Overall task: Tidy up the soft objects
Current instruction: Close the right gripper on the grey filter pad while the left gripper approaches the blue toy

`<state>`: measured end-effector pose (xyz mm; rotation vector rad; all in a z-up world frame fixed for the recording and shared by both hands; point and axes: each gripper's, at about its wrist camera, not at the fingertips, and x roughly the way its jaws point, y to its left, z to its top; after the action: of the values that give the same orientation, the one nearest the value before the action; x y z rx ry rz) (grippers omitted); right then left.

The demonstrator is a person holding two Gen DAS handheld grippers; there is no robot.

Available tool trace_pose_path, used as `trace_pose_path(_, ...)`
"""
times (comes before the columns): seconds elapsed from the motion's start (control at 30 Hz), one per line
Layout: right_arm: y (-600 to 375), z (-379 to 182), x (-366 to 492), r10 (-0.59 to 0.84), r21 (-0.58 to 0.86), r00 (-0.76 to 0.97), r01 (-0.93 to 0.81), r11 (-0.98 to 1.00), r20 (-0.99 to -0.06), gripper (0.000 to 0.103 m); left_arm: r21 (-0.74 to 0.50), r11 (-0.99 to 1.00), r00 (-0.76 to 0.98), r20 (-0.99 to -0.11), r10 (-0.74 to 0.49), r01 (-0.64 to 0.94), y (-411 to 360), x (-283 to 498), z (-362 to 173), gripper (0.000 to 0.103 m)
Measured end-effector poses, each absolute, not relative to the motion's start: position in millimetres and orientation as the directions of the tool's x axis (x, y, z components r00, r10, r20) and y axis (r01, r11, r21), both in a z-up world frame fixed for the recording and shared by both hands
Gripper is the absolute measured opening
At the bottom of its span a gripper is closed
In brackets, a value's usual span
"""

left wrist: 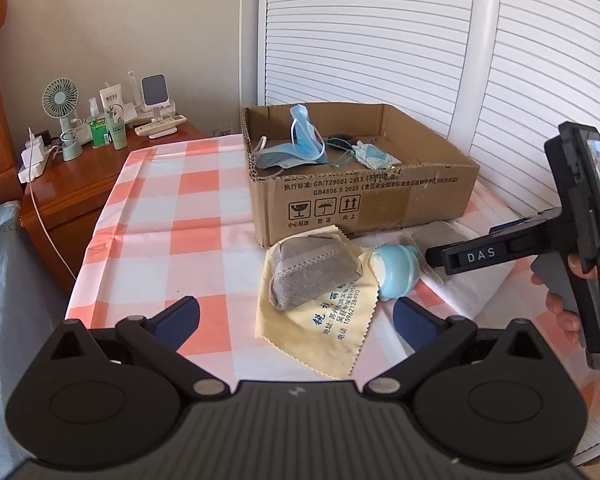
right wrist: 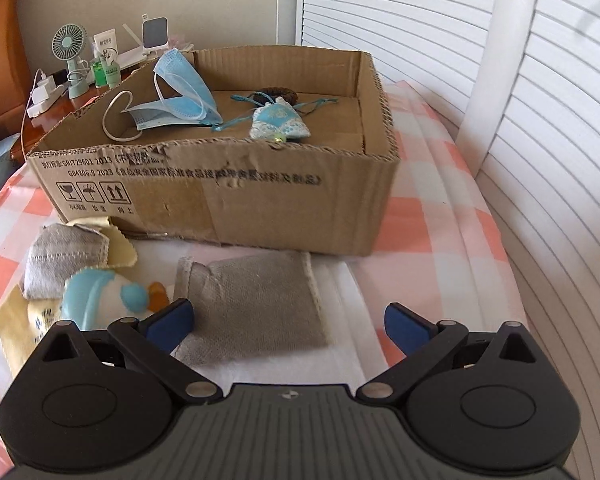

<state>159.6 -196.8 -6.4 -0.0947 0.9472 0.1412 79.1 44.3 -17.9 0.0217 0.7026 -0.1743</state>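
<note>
Both grippers hover over the bed with the pink-and-white checked cloth (left wrist: 204,208), and both have their blue fingers spread wide with nothing between them; the left gripper (left wrist: 296,322) hangs above the yellow cleaning cloth (left wrist: 328,332), where a grey pouch (left wrist: 314,276) lies beside the blue-and-white plush duck (left wrist: 394,270). The right gripper (right wrist: 288,322) sits low over a flat grey pad (right wrist: 256,304) on a white sheet, its left finger just at the pad's near corner. Behind them, toward the far edge of the bed, stands the open cardboard box (right wrist: 228,200), already holding two blue face masks (right wrist: 180,92) and a small blue-and-white sachet (right wrist: 280,122), with a dark ring behind it
</note>
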Motion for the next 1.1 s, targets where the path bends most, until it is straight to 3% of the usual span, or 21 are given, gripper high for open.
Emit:
trace_pose_path(0.37, -205, -6, 138, 0.166, 0.000, 0.635, -0.254, 0.967, -0.755, 0.103, -0.053, 0.981, 0.719, -0.674, -0.172, 0.185, 36, 84, -27, 0.102)
trace_pose_path(0.67, -193, -12, 144, 0.223, -0.003, 0.634, -0.336, 0.942, -0.740, 0.092, -0.064, 0.980, 0.691, -0.701, -0.177, 0.186, 33, 95, -35, 0.102)
trace_pose_path(1.1, -196, -6, 139, 0.248, 0.011, 0.648, -0.347, 0.938, -0.720, 0.061, -0.073, 0.972, 0.670, -0.713, -0.207, 0.222, 24, 102, -40, 0.102)
